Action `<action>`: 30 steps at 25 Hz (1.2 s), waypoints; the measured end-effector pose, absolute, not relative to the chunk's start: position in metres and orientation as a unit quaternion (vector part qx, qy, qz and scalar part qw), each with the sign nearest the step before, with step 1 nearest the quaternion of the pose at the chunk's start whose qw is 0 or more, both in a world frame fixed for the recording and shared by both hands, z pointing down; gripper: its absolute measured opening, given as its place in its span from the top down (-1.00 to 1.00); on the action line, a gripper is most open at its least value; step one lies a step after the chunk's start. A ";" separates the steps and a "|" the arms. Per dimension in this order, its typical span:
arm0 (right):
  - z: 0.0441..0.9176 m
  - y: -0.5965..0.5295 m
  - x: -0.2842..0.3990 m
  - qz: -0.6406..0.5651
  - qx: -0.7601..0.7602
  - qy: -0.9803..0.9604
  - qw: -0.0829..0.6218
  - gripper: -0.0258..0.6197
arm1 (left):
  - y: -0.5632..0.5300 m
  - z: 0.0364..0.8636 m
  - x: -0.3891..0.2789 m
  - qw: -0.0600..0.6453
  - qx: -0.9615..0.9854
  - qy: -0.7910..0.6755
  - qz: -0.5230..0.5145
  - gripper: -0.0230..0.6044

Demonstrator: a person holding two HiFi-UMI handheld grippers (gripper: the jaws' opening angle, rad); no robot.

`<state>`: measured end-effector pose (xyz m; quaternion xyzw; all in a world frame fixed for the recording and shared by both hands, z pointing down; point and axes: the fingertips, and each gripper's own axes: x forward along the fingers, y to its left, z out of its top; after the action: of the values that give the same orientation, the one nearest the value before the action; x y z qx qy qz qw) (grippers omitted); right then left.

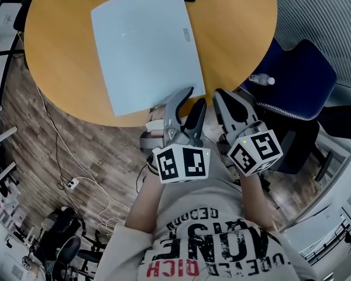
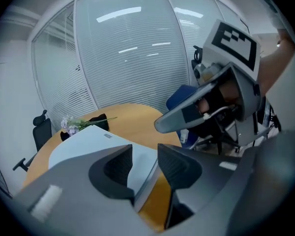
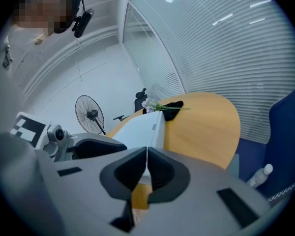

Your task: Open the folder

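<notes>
Both jaws of the left gripper point(image 2: 145, 154) stood wide, a corner of the folder point(image 1: 146, 45) in their gap at the near edge of the table point(image 1: 240, 28); the right gripper point(image 3: 146, 154) was closed, empty, beside it.

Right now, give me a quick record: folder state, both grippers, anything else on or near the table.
folder: pale blue, closed, flat on the round wooden table, near corner by the table's near edge
left gripper: jaws apart, lined up on the folder's near corner, not pressing on it
right gripper: jaws together, nothing between them, beside the left gripper
also on table: flowers at the far side
off table: bottle lying on a blue chair
</notes>
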<state>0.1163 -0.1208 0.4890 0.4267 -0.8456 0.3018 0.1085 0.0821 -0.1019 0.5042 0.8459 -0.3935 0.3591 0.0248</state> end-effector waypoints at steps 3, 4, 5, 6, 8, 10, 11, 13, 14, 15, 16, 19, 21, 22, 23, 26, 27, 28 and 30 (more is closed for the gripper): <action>0.492 -0.120 0.116 0.305 0.428 -0.844 0.109 0.88 | -0.102 0.516 0.083 0.013 0.838 -0.381 0.391 0.39; 0.492 -0.120 0.117 0.306 0.428 -0.843 0.109 0.88 | -0.102 0.518 0.084 0.010 0.836 -0.378 0.398 0.39; 0.492 -0.120 0.118 0.307 0.428 -0.843 0.109 0.88 | -0.102 0.518 0.086 0.005 0.833 -0.377 0.404 0.39; 0.492 -0.120 0.118 0.307 0.427 -0.843 0.109 0.88 | -0.103 0.519 0.087 -0.002 0.831 -0.376 0.411 0.39; 0.492 -0.119 0.117 0.308 0.424 -0.844 0.112 0.88 | -0.103 0.521 0.088 -0.015 0.826 -0.372 0.423 0.39; 0.496 -0.118 0.116 0.311 0.424 -0.843 0.113 0.88 | -0.103 0.525 0.088 -0.023 0.823 -0.367 0.433 0.39; 0.498 -0.118 0.115 0.312 0.425 -0.842 0.114 0.88 | -0.104 0.526 0.088 -0.026 0.822 -0.365 0.437 0.39; 0.498 -0.119 0.116 0.314 0.424 -0.841 0.115 0.88 | -0.104 0.526 0.089 -0.028 0.821 -0.363 0.439 0.39; 0.498 -0.119 0.116 0.315 0.424 -0.841 0.116 0.88 | -0.104 0.524 0.090 -0.028 0.822 -0.363 0.438 0.39; 0.499 -0.119 0.116 0.315 0.422 -0.842 0.118 0.88 | -0.104 0.524 0.091 -0.026 0.823 -0.363 0.436 0.39; 0.500 -0.120 0.115 0.315 0.421 -0.842 0.119 0.88 | -0.104 0.523 0.090 -0.024 0.825 -0.362 0.434 0.40; 0.505 -0.122 0.112 0.317 0.418 -0.843 0.121 0.88 | -0.105 0.526 0.090 -0.020 0.828 -0.355 0.435 0.41; 0.505 -0.122 0.113 0.317 0.417 -0.843 0.122 0.88 | -0.105 0.530 0.091 -0.017 0.827 -0.351 0.439 0.40; 0.505 -0.122 0.113 0.318 0.417 -0.843 0.122 0.88 | -0.105 0.530 0.091 -0.015 0.827 -0.352 0.438 0.40; 0.505 -0.122 0.114 0.318 0.417 -0.843 0.122 0.88 | -0.105 0.530 0.091 -0.011 0.827 -0.355 0.436 0.40; 0.505 -0.122 0.115 0.318 0.418 -0.842 0.125 0.88 | -0.105 0.528 0.090 0.000 0.828 -0.363 0.426 0.41; 0.506 -0.121 0.114 0.318 0.418 -0.841 0.125 0.88 | -0.104 0.528 0.089 0.007 0.830 -0.364 0.423 0.41; 0.506 -0.121 0.114 0.318 0.419 -0.841 0.127 0.88 | -0.105 0.527 0.088 0.014 0.831 -0.365 0.419 0.41; 0.507 -0.121 0.113 0.318 0.420 -0.840 0.130 0.88 | -0.105 0.525 0.086 0.025 0.834 -0.366 0.411 0.41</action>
<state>0.1126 -0.1212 0.5072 0.4195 -0.8403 0.3177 0.1301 0.0864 -0.1054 0.5247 0.8344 -0.3662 0.4112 0.0250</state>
